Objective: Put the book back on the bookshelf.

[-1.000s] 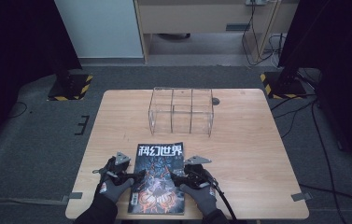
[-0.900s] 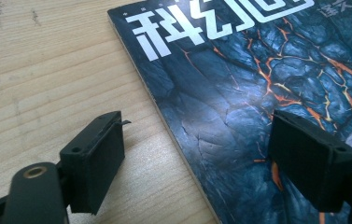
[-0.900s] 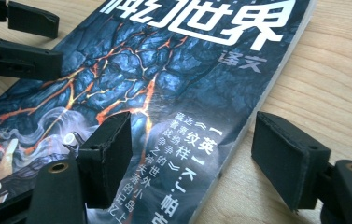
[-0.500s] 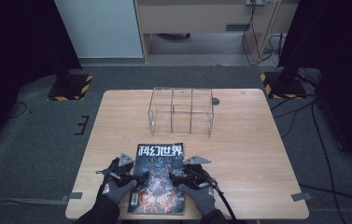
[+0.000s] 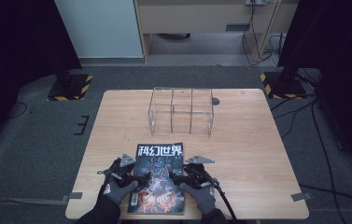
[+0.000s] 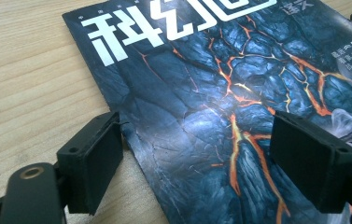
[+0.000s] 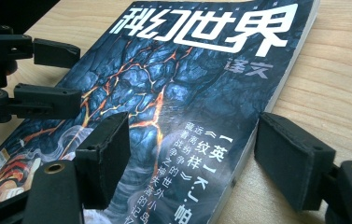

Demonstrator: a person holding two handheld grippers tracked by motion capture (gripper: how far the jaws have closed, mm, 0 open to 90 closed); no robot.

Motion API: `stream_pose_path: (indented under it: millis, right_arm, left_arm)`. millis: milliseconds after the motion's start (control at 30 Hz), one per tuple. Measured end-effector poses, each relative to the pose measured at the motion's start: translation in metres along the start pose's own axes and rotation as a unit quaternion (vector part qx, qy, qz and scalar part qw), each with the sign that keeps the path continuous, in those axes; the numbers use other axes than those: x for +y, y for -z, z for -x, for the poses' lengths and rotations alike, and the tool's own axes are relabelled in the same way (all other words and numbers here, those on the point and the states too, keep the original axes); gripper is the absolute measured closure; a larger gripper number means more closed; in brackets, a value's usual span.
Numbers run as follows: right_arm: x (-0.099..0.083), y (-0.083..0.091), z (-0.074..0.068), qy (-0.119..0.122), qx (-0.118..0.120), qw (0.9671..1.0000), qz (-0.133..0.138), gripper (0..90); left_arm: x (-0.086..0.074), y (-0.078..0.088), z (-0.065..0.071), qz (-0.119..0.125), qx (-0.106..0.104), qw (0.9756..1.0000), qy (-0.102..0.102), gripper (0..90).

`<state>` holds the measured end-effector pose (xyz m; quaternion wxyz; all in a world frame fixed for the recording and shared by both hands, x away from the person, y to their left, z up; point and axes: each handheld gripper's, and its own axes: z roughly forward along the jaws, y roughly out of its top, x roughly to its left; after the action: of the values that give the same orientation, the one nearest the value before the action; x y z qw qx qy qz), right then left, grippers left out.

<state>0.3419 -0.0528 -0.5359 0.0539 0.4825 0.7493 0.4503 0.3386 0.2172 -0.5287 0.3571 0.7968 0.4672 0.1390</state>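
Magazine (image 5: 158, 177) lay flat, cover up, on the table (image 5: 248, 154) at its near edge, midway between the two hands; white title characters ran along its far end. In the left gripper view the magazine (image 6: 220, 88) had one long edge running between the jaws. Left gripper (image 5: 136, 179) sat at that edge, jaws apart and straddling it, one pad over bare wood, the other over the cover; pads not pressing on anything. Left gripper (image 6: 211, 163) low, just above the surface. Right gripper (image 5: 176, 176) sat at the opposite long edge, jaws likewise spread. In its own view the right gripper (image 7: 190, 163) straddled the page edge of the magazine (image 7: 187, 79), one pad over the cover, one over the table. Nothing gripped. A clear rack (image 5: 181, 110) stood well apart, toward the far side of the table.
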Motion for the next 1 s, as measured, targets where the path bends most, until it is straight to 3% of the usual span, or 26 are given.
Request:
stream_pose_path:
  millis: [100, 233, 333, 467, 633, 1000]
  right_arm:
    - [0.001, 0.001, 0.002, 0.0, 0.0, 1.0, -0.002, 30.4]
    - [0.0, 0.002, 0.001, 0.018, -0.021, 0.9996, -0.002, 30.0]
    - [-0.001, 0.001, -0.001, 0.011, -0.008, 0.9999, -0.002, 29.0]
    - [-0.001, -0.001, -0.004, 0.014, -0.014, 0.9998, -0.002, 28.2]
    - [-0.003, 0.002, 0.004, -0.032, 0.012, 0.9993, 0.016, 29.5]
    - [0.001, 0.011, 0.005, -0.053, 0.052, 0.996, 0.05, 30.0]
  left_arm:
    - [0.0, 0.0, 0.0, 0.0, 0.001, 1.0, -0.002, 17.2]
    - [-0.001, 0.0, -0.001, 0.001, -0.001, 1.0, -0.004, 17.3]
    - [-0.001, 0.0, 0.0, 0.001, 0.0, 1.0, -0.004, 16.7]
    - [-0.001, 0.0, 0.0, 0.001, 0.0, 1.0, -0.002, 16.2]
    - [-0.001, 0.0, 0.001, 0.002, -0.003, 1.0, 0.003, 14.5]
    - [-0.001, 0.0, 0.0, 0.003, -0.004, 1.0, 0.004, 14.3]
